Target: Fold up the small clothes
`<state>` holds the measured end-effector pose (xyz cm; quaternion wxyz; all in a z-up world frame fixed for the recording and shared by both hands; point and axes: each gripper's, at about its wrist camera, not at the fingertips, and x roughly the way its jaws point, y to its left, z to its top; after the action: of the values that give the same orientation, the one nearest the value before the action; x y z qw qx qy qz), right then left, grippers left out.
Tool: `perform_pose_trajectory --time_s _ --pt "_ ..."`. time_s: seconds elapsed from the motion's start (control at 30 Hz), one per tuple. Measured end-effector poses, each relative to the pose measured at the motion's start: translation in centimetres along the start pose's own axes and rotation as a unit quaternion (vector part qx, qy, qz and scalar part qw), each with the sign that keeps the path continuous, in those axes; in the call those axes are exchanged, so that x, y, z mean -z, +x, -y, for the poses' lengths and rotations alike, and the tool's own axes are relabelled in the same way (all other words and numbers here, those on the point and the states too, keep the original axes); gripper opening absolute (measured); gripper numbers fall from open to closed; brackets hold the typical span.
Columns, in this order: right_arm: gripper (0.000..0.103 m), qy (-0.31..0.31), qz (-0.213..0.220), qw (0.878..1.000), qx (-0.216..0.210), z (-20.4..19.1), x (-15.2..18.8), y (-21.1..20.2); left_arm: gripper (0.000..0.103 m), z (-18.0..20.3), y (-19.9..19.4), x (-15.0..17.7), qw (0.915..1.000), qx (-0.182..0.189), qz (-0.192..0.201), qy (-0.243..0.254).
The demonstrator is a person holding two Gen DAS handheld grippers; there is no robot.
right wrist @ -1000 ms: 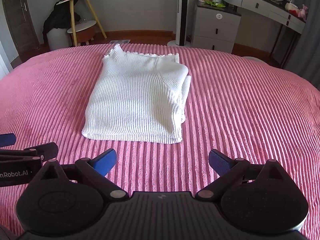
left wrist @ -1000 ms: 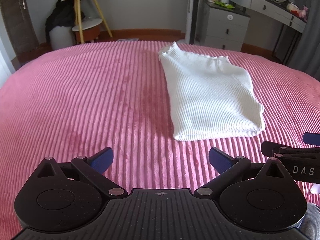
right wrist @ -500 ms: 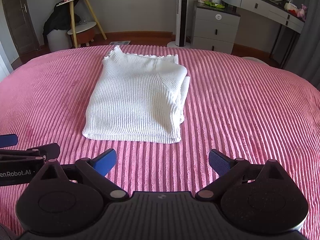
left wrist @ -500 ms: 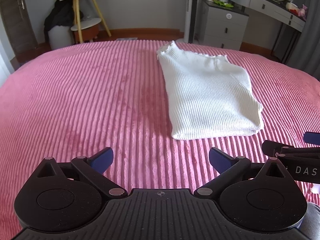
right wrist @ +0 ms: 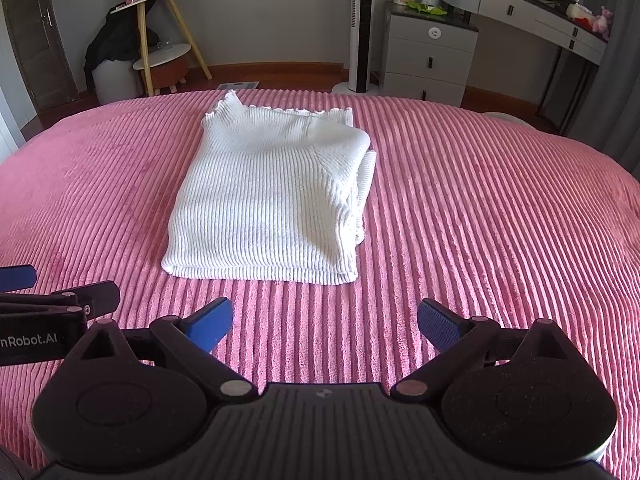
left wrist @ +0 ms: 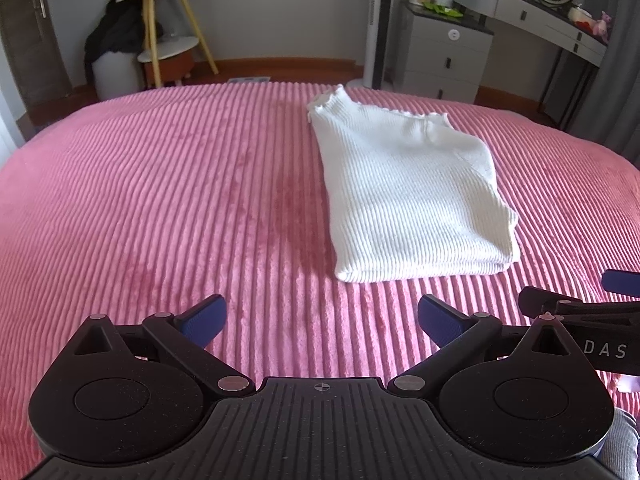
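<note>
Left gripper [left wrist: 320,318]: fingers spread wide, holding nothing, above pink bedspread [left wrist: 160,200]. White knit sweater [left wrist: 408,196] lies folded ahead and to its right, long axis running away from fingers. Right gripper [right wrist: 325,320]: also spread, empty; sweater straight ahead, slightly left, near hem closer to this one, I judge.

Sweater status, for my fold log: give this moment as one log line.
sweater: folded, flat on bedspread | left gripper: open, empty, short of sweater | right gripper: open, empty, short of sweater
</note>
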<state>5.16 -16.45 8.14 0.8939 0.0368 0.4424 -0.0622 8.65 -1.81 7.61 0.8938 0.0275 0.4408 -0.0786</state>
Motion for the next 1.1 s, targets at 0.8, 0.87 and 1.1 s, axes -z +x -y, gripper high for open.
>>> perform_pose_trajectory --time_s 0.8,0.87,1.1 --pt "0.099 0.003 -0.004 1.000 -0.002 -0.02 0.22 0.44 0.103 0.25 0.10 0.13 1.0000 0.004 0.001 0.009" --pt "0.099 0.004 -0.003 1.000 -0.002 0.03 0.20 0.40 0.103 0.32 0.11 0.14 0.9999 0.003 0.002 0.011" --pt "0.099 0.004 -0.002 1.000 -0.001 0.06 0.23 0.33 0.103 0.57 0.17 0.19 0.9999 0.004 0.000 0.013"
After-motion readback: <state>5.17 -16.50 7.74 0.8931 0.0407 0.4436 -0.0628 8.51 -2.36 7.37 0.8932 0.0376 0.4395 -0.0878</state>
